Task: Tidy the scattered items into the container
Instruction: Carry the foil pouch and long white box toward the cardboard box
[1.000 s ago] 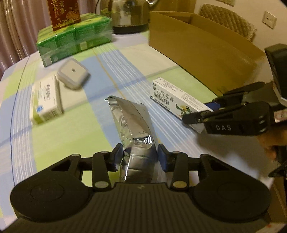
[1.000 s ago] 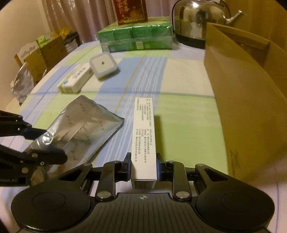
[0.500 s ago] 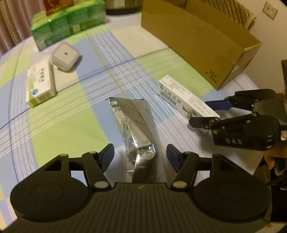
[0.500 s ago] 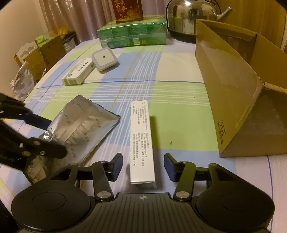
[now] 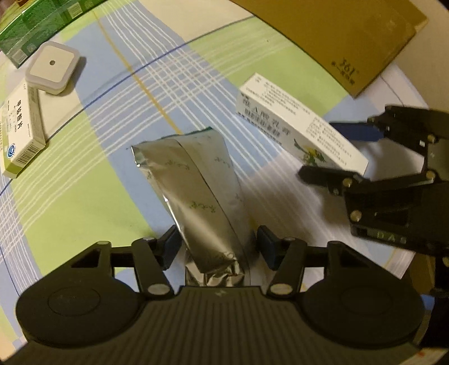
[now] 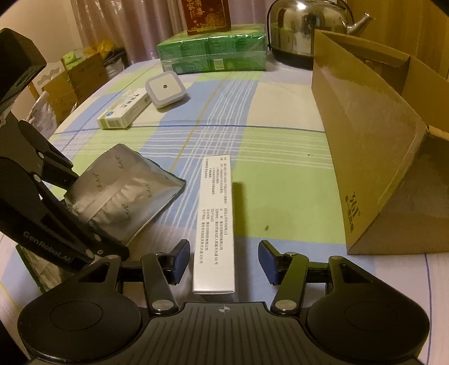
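Note:
A crinkled silver foil pouch [image 5: 196,191] lies on the checked tablecloth, its near end between the jaws of my left gripper [image 5: 219,247]. Those jaws are closing, and a gap still shows beside the right pad. In the right wrist view the same pouch [image 6: 126,191] sits at the left under the left gripper [image 6: 98,216]. A long white carton [image 6: 214,213] lies flat between the pads of my right gripper [image 6: 221,258]. Its jaws are opening and stand clear of the carton on both sides. The brown cardboard box [image 6: 378,140] stands open-topped to the right.
Further back lie a white square device [image 6: 165,91] and a small green-and-white medicine box [image 6: 123,109]. Behind them are green wrapped packs [image 6: 213,53] with a red box [image 6: 206,14] on top, and a steel kettle [image 6: 306,28]. Cartons stand off the table's left edge.
Both grippers' jaws have spread off what they pinched. The white carton now lies loose on the cloth. My left gripper has tipped downward and closed in over the pouch.

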{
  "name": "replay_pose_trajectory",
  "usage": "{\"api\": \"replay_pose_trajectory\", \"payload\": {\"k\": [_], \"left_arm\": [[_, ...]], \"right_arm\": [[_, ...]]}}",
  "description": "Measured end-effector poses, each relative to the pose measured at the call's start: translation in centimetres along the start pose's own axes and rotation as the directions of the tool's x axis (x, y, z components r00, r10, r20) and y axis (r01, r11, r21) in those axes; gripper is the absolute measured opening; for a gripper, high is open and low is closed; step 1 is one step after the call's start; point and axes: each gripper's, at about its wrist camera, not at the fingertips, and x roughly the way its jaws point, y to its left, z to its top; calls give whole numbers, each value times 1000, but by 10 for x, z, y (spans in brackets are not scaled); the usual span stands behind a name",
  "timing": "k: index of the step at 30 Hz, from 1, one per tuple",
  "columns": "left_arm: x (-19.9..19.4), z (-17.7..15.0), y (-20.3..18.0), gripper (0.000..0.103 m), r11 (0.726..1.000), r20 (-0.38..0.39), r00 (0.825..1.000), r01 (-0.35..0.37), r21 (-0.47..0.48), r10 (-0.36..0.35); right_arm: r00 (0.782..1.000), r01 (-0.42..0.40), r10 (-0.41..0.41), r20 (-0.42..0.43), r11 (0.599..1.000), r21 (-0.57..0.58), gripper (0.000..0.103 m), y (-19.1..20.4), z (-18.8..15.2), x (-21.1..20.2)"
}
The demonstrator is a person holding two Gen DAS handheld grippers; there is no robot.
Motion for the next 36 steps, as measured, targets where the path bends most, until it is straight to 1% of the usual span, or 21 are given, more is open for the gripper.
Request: {"api": "replay_pose_trajectory", "payload": {"k": [2,3,4,6,11,14,21,23,24,25,28,36], "left_arm": [[-1,-1,1,47,1000,-4,1000,5,0,-5],[-3,-1,2,43,1000,1,1000,4,0,-4],[-4,-2,3,40,1000,7,1000,3,2,-3],[-8,-4,4,38,1000,16,1000,6,6,-6],[-13,-7,4,37,1000,10,1000,7,27,-7],[-16,-2,1,37,1000,12,1000,-2,31,2],[-18,-1,4,37,1000,25,1000,-8,18,7],[-18,0,4,37,1000,28,1000,-4,17,4],[-18,0,4,37,1000,29,1000,-4,17,3],[-17,-1,4,37,1000,29,1000,-4,16,3],[-19,-1,3,37,1000,33,999,-1,13,1],[-32,-4,0,37,1000,54,999,-5,2,5]], "right_arm": [[1000,-4,4,1,1000,1,52,0,0,0],[1000,-7,7,2,1000,2,52,0,0,0],[1000,-9,9,4,1000,4,52,0,0,0],[1000,-13,13,7,1000,0,52,1,1,-1],[1000,-16,17,12,1000,-25,52,7,6,-1],[1000,-18,18,4,999,-42,52,10,9,3],[1000,10,-11,-12,998,-56,51,10,16,15],[1000,12,-13,-13,998,-59,48,11,17,17],[1000,13,-14,-13,998,-62,40,11,17,19],[1000,11,-12,-14,998,-61,23,10,17,20],[1000,13,-13,-4,998,-58,23,10,16,17],[999,12,-10,36,998,-59,23,15,11,-7]]}}
